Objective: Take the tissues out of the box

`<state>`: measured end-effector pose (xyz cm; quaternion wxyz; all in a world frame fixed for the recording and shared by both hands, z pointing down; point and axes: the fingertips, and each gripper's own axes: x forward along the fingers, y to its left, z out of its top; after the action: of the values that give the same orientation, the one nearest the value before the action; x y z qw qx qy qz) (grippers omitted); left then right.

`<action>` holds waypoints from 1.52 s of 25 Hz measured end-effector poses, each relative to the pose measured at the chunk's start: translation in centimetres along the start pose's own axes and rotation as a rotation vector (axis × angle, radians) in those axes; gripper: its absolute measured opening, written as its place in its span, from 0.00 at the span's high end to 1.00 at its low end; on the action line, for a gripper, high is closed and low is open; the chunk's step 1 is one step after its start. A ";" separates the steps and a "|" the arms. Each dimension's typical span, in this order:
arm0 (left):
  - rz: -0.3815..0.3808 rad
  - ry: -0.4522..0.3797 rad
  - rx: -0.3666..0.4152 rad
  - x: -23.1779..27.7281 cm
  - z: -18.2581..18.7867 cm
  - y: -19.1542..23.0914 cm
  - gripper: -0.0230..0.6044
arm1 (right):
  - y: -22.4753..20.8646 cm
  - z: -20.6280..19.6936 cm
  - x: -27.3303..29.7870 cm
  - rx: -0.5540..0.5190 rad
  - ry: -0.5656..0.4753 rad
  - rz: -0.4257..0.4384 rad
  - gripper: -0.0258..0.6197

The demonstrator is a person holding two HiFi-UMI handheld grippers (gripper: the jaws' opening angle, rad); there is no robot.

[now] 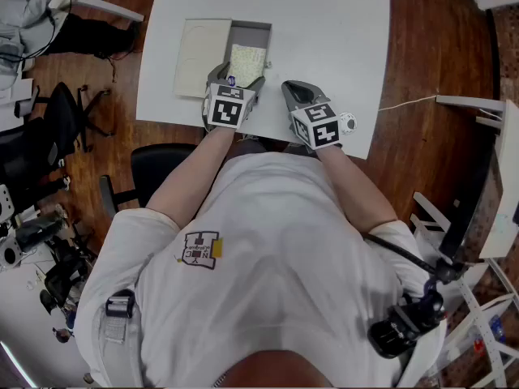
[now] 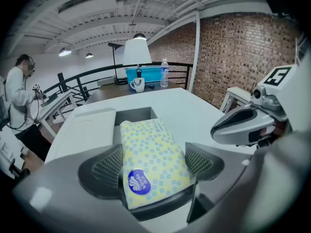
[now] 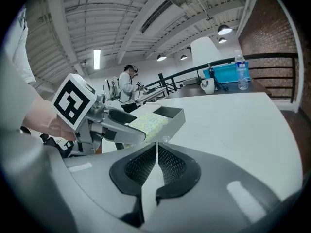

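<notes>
The tissue pack (image 2: 150,147) lies in the box (image 2: 137,114), between the left tongs (image 2: 154,165) spread wide around it, unclamped, right tongs (image 3: 156,165) shut empty alongside, so lifting out remains

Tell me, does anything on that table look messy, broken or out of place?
Nothing stands out. The grey box sits open on the white table with its lid lying flat alongside. The tissue pack lies neatly inside. Nothing is spilled, torn or knocked over.
</notes>
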<state>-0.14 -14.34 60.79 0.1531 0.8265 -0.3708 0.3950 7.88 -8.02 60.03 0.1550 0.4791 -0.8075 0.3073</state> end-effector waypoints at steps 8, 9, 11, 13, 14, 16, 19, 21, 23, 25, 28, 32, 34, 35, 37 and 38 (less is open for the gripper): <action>-0.015 -0.031 -0.009 0.2 0.1 -0.1 0.34 | 0.8 -0.2 2.0 0.002 0.033 0.043 0.93; -0.015 -0.032 -0.009 0.2 0.1 0.0 0.34 | 0.9 -0.3 2.1 0.002 0.037 0.045 0.93; -0.014 -0.031 -0.008 0.1 0.0 0.0 0.35 | 1.0 -0.4 2.3 0.002 0.043 0.047 0.93; -0.017 -0.031 -0.007 0.1 0.1 0.1 0.40 | 1.0 -0.5 2.4 0.002 0.046 0.047 0.93; -0.020 -0.032 -0.008 0.1 0.1 0.1 0.41 | 1.0 -0.4 2.4 0.003 0.046 0.046 0.93; -0.027 -0.036 -0.008 0.1 0.2 0.2 0.44 | 1.0 -0.3 2.5 0.002 0.046 0.044 0.93; -0.039 -0.040 -0.010 -0.1 0.2 0.3 0.45 | 1.2 0.1 2.5 -0.001 0.043 0.041 0.93; -0.047 -0.041 -0.011 -0.2 0.3 0.4 0.45 | 1.2 0.3 2.4 -0.007 0.039 0.040 0.93; -0.055 -0.047 -0.015 -0.2 0.4 0.5 0.45 | 1.2 0.7 2.4 -0.013 0.032 0.038 0.93; -0.068 -0.059 -0.019 -0.5 0.5 0.7 0.45 | 1.4 1.1 2.4 -0.020 0.023 0.036 0.93; -0.097 -0.104 -0.026 -2.1 1.3 0.8 0.45 | 2.5 3.0 1.9 -0.040 -0.011 0.036 0.93; -0.103 -0.194 -0.033 -4.9 4.3 2.1 0.45 | 4.1 7.4 1.7 -0.107 -0.084 0.053 0.93; -0.100 -0.225 -0.030 -6.3 5.4 3.0 0.45 | 5.3 9.3 1.6 -0.132 -0.114 0.062 0.93; -0.098 -0.239 -0.030 -7.1 5.8 3.5 0.45 | 5.9 10.1 1.6 -0.144 -0.128 0.067 0.93; -0.087 -0.267 -0.035 -8.6 6.6 4.8 0.45 | 7.4 11.9 1.6 -0.173 -0.153 0.083 0.93; -0.077 -0.281 -0.041 -9.3 6.8 5.6 0.45 | 8.2 12.7 1.7 -0.189 -0.164 0.095 0.93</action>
<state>-4.43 -17.23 49.06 0.1317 0.8840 -0.3644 0.2616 0.47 -14.46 48.40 0.1183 0.4472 -0.8645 0.1966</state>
